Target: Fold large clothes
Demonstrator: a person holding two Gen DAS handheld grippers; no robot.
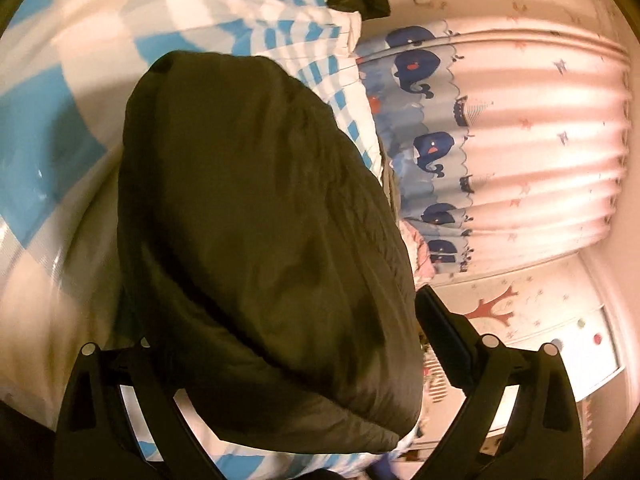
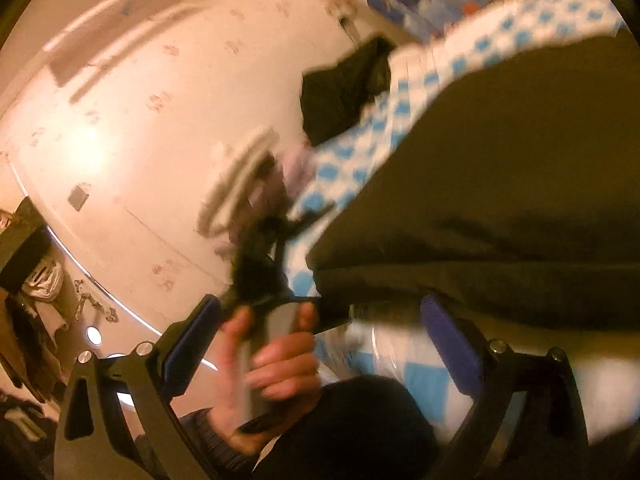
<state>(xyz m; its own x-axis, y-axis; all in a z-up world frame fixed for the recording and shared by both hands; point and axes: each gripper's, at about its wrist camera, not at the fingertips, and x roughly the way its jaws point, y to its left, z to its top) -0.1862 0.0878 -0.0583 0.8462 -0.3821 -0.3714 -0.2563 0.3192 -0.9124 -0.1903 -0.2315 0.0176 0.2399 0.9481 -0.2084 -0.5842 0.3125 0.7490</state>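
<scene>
One dark padded garment (image 1: 256, 232), two hand-held grippers, one hand (image 2: 272, 364).

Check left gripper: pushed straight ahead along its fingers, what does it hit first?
Most likely the dark padded garment: it bulges between the open fingers of the left gripper, directly ahead. The blue-and-white checked bedding lies beyond it. Depth is unclear; contact looks near.

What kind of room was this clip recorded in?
Most likely a child's bedroom. A dark padded garment lies on a blue-and-white checked bedspread; beside the bed hangs a curtain printed with whales, and the wall carries a red tree decal.
</scene>
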